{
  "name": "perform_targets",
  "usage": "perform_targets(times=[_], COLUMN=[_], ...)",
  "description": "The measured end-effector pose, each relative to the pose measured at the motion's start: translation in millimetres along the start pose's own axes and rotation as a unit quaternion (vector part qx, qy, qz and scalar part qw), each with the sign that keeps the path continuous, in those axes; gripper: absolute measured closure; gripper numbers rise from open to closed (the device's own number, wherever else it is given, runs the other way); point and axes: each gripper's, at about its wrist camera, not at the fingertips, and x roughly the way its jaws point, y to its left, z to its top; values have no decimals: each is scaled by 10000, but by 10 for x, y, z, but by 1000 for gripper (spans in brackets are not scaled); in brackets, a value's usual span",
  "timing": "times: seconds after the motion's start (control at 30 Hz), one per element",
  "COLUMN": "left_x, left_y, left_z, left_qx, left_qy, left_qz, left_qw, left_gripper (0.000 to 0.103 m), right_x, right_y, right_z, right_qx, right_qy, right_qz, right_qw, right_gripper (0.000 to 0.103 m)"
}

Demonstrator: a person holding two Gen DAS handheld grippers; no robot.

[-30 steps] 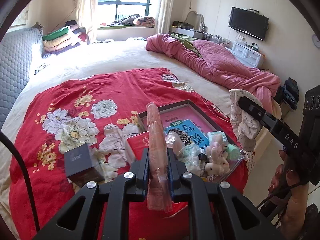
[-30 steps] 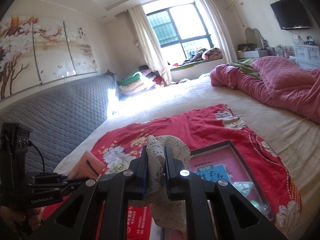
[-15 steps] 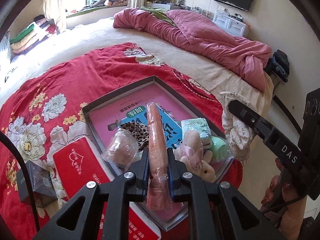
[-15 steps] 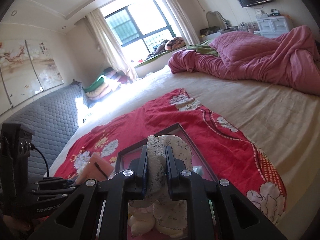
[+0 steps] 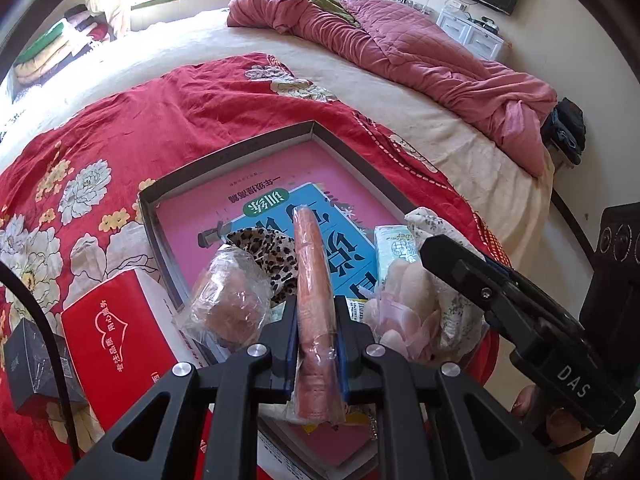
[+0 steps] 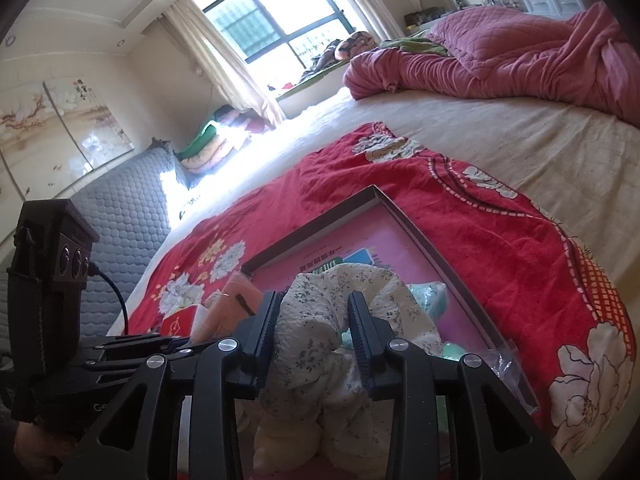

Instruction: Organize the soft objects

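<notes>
The left gripper was clenched on a pink pack (plastic-wrapped), which stood out past its fingertips over the tray. The right gripper was opening; the floral cloth sat bunched between its fingers, spilling beyond them onto the tray's contents.

left gripper: clamped on orange wrapped roll, above tray's near part
tray: on red floral blanket
right gripper: right side, floral cloth at its tip
red box: left of tray
</notes>
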Motion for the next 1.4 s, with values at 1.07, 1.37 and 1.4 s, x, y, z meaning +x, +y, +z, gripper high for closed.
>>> perform_targets(times=[1.07,1.37,1.4], left_x=[-185,-420,-450], left_y=[46,19,23], left_z=[-104,-152,-164], left_qx=[35,127,128], left_qy=[-119,-435,-467], left_qz=[58,75,79], left_qw=[9999,9989,9988], left_gripper=[49,41,40], right_x=[-386,-458,-477], right_y=[327,408,426], right_z=[104,83,78], right_qx=[-703,-612,-601], right_qy=[-722,-844,-881], right_qz=[-406,-739,-793], right_qw=[9941,9918,9911], right_gripper=[27,26,26])
